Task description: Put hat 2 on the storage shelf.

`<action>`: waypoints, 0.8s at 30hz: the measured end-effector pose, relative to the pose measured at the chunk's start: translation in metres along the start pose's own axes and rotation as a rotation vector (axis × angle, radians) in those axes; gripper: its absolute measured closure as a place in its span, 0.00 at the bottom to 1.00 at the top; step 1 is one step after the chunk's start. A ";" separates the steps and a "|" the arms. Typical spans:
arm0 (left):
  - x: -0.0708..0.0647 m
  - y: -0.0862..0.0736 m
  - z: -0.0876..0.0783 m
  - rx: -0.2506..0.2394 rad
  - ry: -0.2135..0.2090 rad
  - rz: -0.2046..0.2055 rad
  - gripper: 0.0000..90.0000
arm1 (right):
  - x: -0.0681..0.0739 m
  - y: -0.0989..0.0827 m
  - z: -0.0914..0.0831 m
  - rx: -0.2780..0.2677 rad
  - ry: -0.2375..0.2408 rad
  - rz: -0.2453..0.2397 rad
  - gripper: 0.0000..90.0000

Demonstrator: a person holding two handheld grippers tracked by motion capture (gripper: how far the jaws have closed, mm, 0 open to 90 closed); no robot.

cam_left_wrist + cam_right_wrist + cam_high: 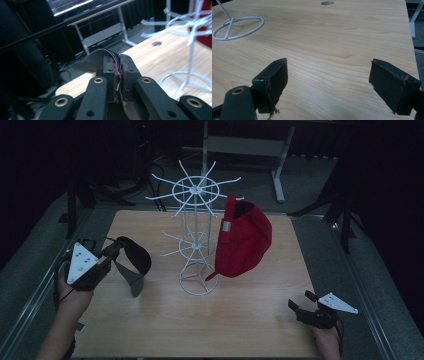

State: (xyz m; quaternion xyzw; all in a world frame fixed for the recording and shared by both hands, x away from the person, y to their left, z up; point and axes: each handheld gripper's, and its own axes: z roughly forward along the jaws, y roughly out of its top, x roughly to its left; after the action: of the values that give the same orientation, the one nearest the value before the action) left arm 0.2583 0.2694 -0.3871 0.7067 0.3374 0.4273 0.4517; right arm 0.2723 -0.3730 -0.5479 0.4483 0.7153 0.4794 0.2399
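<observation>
High view shows the left claw [116, 251] clamped on a dark cap [134, 261] lifted off the bench [250, 330], just left of the white wire rack [195, 240] bearing a red cap [245, 240], while the right claw [300, 307] rests wide open.

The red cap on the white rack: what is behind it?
Behind the red cap some arms of the white rack disappear; the arm carrying it is covered. Bare table shows beside it.
</observation>
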 end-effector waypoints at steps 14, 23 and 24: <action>0.001 0.045 -0.019 -0.066 -0.009 0.052 0.94 | 0.000 0.000 0.000 0.002 0.003 0.001 0.17; 0.005 0.088 -0.019 -0.093 -0.028 0.099 0.94 | 0.001 0.000 0.000 0.005 0.005 0.004 0.17; 0.007 0.092 -0.018 -0.097 -0.044 0.099 0.94 | 0.001 0.000 0.000 0.004 0.005 0.004 0.17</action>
State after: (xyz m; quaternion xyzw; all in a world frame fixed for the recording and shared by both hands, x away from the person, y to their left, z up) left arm 0.2527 0.2478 -0.2955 0.7090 0.2708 0.4494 0.4712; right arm 0.2722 -0.3723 -0.5480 0.4491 0.7160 0.4795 0.2361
